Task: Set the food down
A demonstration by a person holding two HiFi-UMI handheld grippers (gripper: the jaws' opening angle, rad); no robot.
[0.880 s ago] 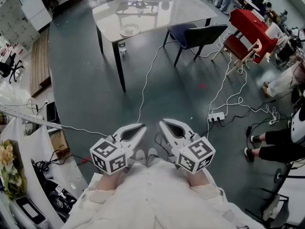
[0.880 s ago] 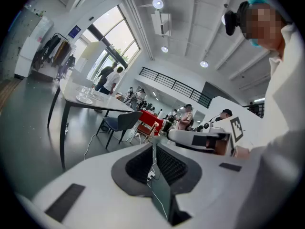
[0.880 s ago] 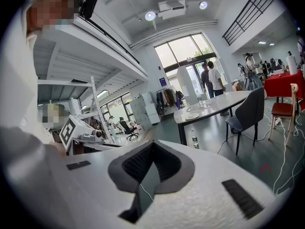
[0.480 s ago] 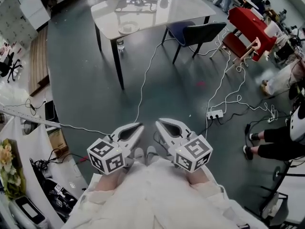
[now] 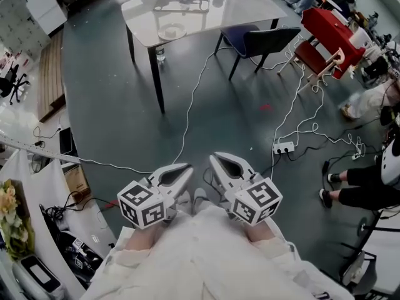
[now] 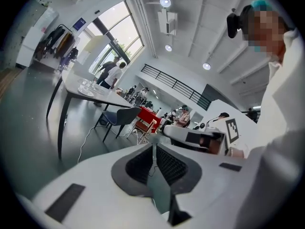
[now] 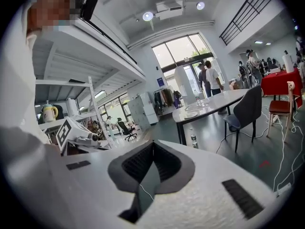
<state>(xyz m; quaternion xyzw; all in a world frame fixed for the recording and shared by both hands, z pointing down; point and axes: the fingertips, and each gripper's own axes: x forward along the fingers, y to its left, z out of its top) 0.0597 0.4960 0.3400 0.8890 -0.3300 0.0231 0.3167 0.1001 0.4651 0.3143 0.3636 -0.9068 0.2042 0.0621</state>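
**Head view.** My left tongs (image 5: 183,169) and right tongs (image 5: 217,162) lie side by side at lower centre. Both are closed pad to pad and hold nothing. A plate (image 5: 172,32) rests on the surface (image 5: 244,8) at upper centre, well apart from both tongs. Whether it carries food I cannot tell. A bottle (image 5: 160,55) stands on the floor beside a leg of the surface.

**Right gripper view.** Shelving at the left of the frame carries a yellow jug (image 7: 48,112), which the head view does not show.

**Left gripper view.** A dark chair (image 6: 119,118) stands beside the surface.
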